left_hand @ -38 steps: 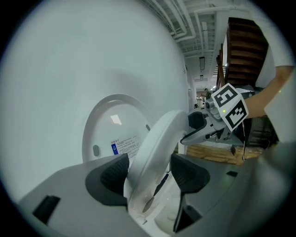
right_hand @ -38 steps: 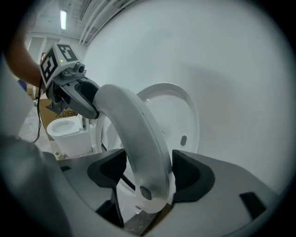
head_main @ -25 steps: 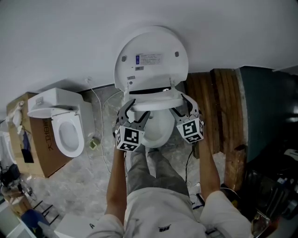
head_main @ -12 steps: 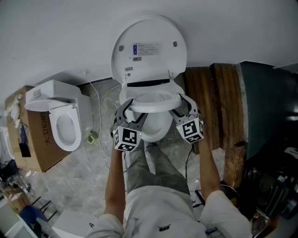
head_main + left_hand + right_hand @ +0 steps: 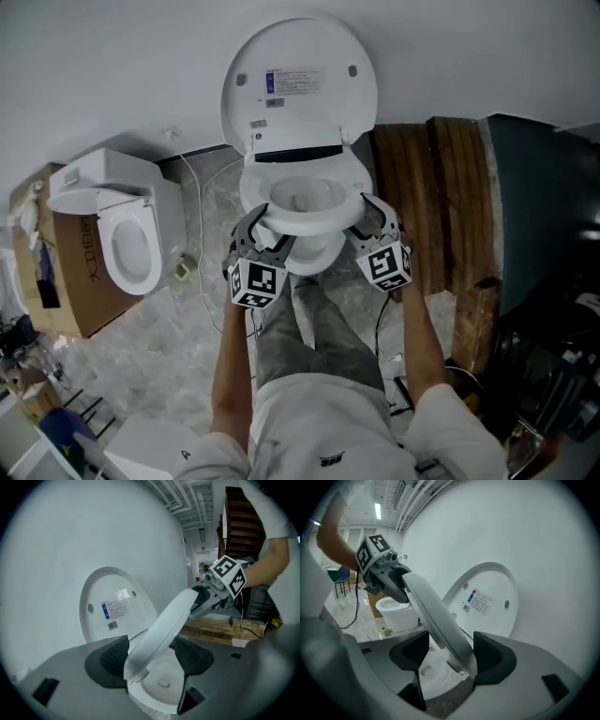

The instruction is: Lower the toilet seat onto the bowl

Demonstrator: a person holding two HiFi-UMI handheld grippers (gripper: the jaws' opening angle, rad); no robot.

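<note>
**Q:** What stands farthest left?

**A:** A second toilet (image 5: 131, 248) on the floor. Next is the left gripper (image 5: 265, 228), its fingers (image 5: 110, 658) clamped on the rim of the toilet seat (image 5: 305, 223).

**Q:** Where is the seat?

**A:** It is tilted above the bowl (image 5: 317, 255), in front of the upright lid (image 5: 300, 80). At right, the right gripper (image 5: 366, 214) has its fingers (image 5: 492, 660) clamped on the opposite rim.
</note>
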